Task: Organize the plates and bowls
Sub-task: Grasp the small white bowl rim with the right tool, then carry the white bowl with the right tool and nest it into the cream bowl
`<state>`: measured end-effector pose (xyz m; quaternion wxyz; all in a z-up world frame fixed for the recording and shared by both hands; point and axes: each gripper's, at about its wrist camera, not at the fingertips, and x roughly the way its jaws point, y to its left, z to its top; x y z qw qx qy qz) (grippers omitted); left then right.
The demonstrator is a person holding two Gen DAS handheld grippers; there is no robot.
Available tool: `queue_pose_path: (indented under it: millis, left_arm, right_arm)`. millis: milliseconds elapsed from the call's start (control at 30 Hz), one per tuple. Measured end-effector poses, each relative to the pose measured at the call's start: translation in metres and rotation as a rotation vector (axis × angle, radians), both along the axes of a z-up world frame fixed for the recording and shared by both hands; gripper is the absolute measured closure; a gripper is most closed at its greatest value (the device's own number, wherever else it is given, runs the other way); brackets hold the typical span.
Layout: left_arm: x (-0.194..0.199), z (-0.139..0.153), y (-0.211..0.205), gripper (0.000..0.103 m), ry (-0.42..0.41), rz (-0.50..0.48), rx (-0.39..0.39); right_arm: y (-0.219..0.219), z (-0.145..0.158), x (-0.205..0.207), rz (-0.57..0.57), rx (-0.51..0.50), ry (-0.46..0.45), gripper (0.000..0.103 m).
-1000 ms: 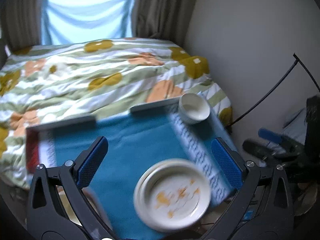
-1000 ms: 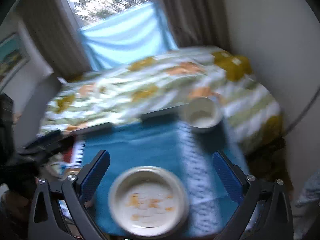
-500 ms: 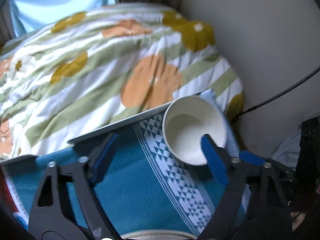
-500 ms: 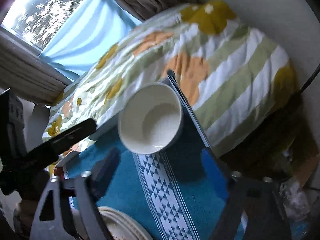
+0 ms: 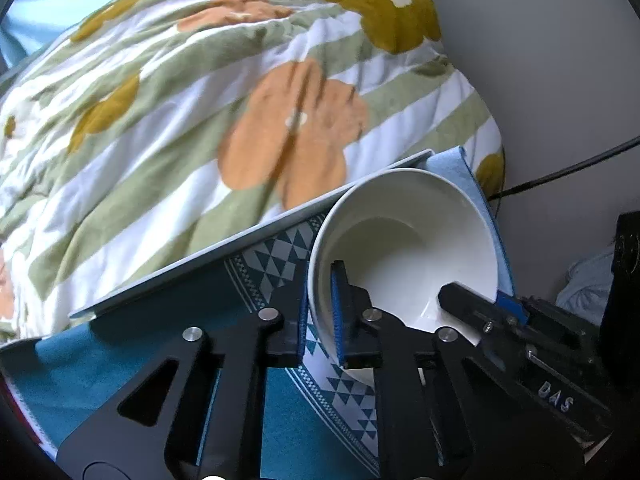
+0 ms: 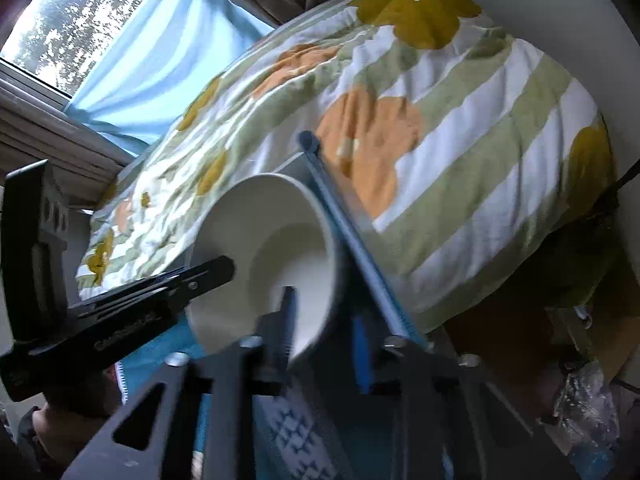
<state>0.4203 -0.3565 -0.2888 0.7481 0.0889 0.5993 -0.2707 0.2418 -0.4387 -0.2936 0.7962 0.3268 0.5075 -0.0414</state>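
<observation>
Nearest to us, our left tool (image 5: pixel 320 316) has just been closing and now pinches the near-left rim of the white bowl (image 5: pixel 404 240), one blue pad outside the wall and one inside. Our right tool (image 6: pixel 326 328) has likewise just been closing, and it clamps the opposite side of the same rim, one finger inside the bowl and one outside against the wall. The bowl sits at the far right corner of the tabletop, on the teal cloth (image 5: pixel 140 364) with its band of white triangles, close against the tabletop's far edge. We judge the bowl to be stiff, glazed ceramic: fairly heavy for a rim pinch, smooth enough to slide between the pads, and liable to chip if it knocks an edge. Two holds on opposite sides of the rim should keep it level, provided we lift both together. Room is tight here: the far edge and the right edge of the tabletop meet just beside the bowl, and our two tools crowd each other above it. Beyond lies the bed with its flowered quilt (image 5: pixel 240 100), then the wall (image 5: pixel 540 60) to the right, so open room lies back over the cloth.
</observation>
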Motion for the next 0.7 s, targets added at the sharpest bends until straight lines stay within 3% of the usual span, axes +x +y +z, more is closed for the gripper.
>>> queue_pose_path:
  millis: [333,700]
  left_arm:
    - [-0.006,0.011,-0.002,0.096,-0.056,0.01,0.028]
    - [-0.038,0.088,0.046,0.096,-0.174,0.13,-0.001]
  right_arm:
    - [0.001,0.006,0.006,0.081,-0.065,-0.027,0.084]
    - [0.036,0.079,0.004,0.221,-0.139,-0.136,0.084]
